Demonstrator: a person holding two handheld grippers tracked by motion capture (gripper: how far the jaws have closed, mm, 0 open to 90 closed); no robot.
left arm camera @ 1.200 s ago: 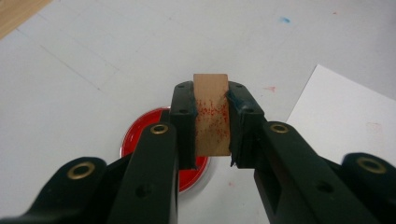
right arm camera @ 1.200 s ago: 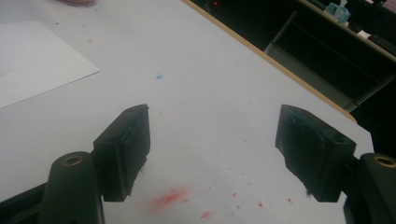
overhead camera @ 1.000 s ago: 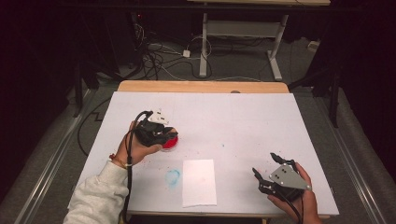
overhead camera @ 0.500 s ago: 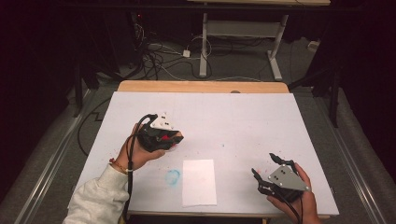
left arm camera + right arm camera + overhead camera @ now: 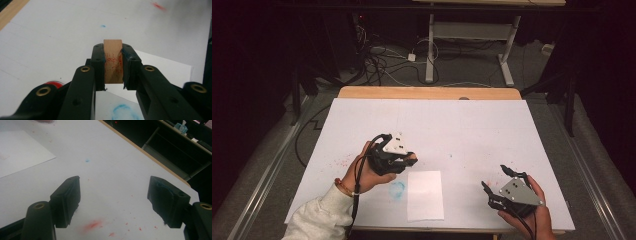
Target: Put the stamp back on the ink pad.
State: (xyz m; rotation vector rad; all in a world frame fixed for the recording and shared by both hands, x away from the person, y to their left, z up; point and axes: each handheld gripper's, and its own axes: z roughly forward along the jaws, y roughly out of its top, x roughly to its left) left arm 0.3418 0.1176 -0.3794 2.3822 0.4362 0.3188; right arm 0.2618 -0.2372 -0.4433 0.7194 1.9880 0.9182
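Observation:
My left gripper (image 5: 113, 53) is shut on a small wooden block (image 5: 113, 46) whose face is speckled with red ink. In the high view that gripper (image 5: 408, 160) hovers left of centre, just above the top left corner of a white paper sheet (image 5: 425, 195). The sheet's corner (image 5: 160, 65) lies right behind the block. The red edge of a round pad (image 5: 53, 84) peeks out below the left jaw. Near the front right corner my right gripper (image 5: 496, 179) stands open over bare table, jaws wide apart (image 5: 113, 187) with nothing between them.
A blue ink smudge (image 5: 397, 190) marks the white table cover (image 5: 462, 125) left of the sheet. Red specks (image 5: 93, 225) lie under the right gripper. A wooden strip (image 5: 427, 93) edges the far side. Cables and desk legs stand on the floor beyond.
The left gripper has drifted right and toward the near edge with the block, and now covers the red pad that showed beside it a second ago. The right gripper has stayed put.

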